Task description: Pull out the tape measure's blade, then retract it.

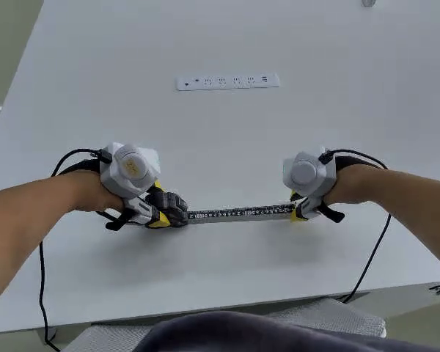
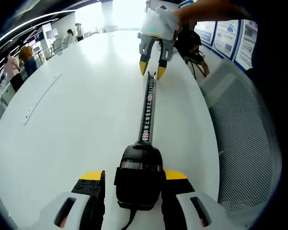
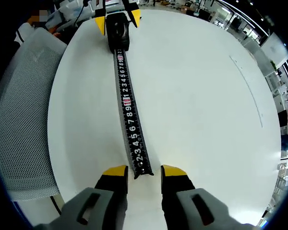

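Just one tape measure (image 2: 140, 165); of two hand-held grippers, left (image 2: 134, 176) tight on it, right (image 3: 144, 171) open.

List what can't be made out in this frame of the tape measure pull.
Head view: numerals on the blade are too small to read.
Head view: the blade's end is hidden under the right gripper.
Head view: a grey object is cut off by the top edge.
Left gripper view: the tape measure has its sides covered by the left gripper; its rear is cut off by the bottom edge.
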`<state>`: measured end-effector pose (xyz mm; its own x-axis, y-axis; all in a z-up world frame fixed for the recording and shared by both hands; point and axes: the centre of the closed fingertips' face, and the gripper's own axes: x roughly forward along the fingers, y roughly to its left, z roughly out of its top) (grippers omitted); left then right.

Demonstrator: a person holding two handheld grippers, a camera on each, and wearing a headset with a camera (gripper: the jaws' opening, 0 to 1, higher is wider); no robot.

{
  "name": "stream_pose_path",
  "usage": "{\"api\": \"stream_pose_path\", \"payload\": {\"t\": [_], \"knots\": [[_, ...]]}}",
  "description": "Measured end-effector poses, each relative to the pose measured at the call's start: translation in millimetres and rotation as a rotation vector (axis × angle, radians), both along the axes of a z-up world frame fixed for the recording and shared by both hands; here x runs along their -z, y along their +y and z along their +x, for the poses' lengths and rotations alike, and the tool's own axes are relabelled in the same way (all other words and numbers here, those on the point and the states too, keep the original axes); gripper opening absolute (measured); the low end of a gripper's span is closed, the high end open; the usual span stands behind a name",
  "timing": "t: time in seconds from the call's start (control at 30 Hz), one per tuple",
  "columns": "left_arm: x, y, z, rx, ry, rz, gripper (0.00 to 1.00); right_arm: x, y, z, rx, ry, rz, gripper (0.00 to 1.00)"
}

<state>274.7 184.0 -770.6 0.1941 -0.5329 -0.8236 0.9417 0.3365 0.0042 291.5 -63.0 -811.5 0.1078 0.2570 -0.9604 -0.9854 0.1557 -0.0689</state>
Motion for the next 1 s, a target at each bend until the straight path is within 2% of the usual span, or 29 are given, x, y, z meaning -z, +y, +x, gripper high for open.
{"api": "stream_pose_path", "payload": {"t": [0.07, 0.1, 0.13, 0.23, 0.33, 0.4, 0.5, 0.57, 0.63, 0.67, 0.7, 0.77, 0.9, 1.0], "knots": [[-4.6, 5.8, 2.1, -0.027, -0.009, -0.017, 0.49, -3.5, -2.9, 1.3, 0.070, -0.004, 0.028, 0.28], [-7.0, 12.2, 2.4, -0.053, -0.011, -0.027, 0.51, -8.3, -2.2, 3.8, 0.121, -0.022, 0.068, 0.29], [-8.2, 16.2, 1.3, -0.060, -0.011, -0.035, 0.52, -11.7, -3.0, 2.3, 0.125, -0.031, 0.080, 0.30], [-8.0, 34.3, -5.0, -0.093, -0.005, -0.022, 0.55, -17.1, -8.9, -5.4, 0.167, -0.032, 0.119, 0.30], [-9.0, 52.2, -13.2, -0.156, 0.009, -0.031, 0.60, -19.2, -18.4, -11.3, 0.201, -0.044, 0.138, 0.32], [-12.0, 57.3, -15.8, -0.195, 0.006, -0.057, 0.63, -19.9, -22.4, -14.0, 0.225, -0.046, 0.154, 0.32], [-18.5, 63.0, -21.1, -0.282, 0.009, -0.129, 0.67, -21.8, -29.0, -20.1, 0.273, -0.043, 0.186, 0.35], [-20.9, 66.6, -21.4, -0.323, -0.002, -0.153, 0.69, -25.0, -29.5, -24.2, 0.292, -0.046, 0.201, 0.37], [-24.7, 68.9, -24.8, -0.356, -0.009, -0.191, 0.71, -29.3, -29.1, -24.2, 0.330, -0.052, 0.235, 0.40], [-28.5, 69.7, -26.8, -0.367, -0.025, -0.220, 0.73, -31.9, -28.9, -25.6, 0.351, -0.056, 0.260, 0.42], [-30.5, 70.8, -29.8, -0.380, -0.024, -0.236, 0.73, -33.2, -30.5, -27.4, 0.352, -0.062, 0.266, 0.43], [-30.2, 77.5, -35.4, -0.409, -0.020, -0.242, 0.74, -34.8, -34.8, -32.0, 0.374, -0.070, 0.278, 0.45], [-29.9, 89.1, -43.0, -0.447, -0.037, -0.263, 0.78, -36.0, -41.2, -42.9, 0.414, -0.075, 0.313, 0.49], [-34.5, 100.6, -42.0, -0.536, -0.050, -0.307, 0.79, -39.2, -46.1, -49.9, 0.437, -0.097, 0.335, 0.50]]}}
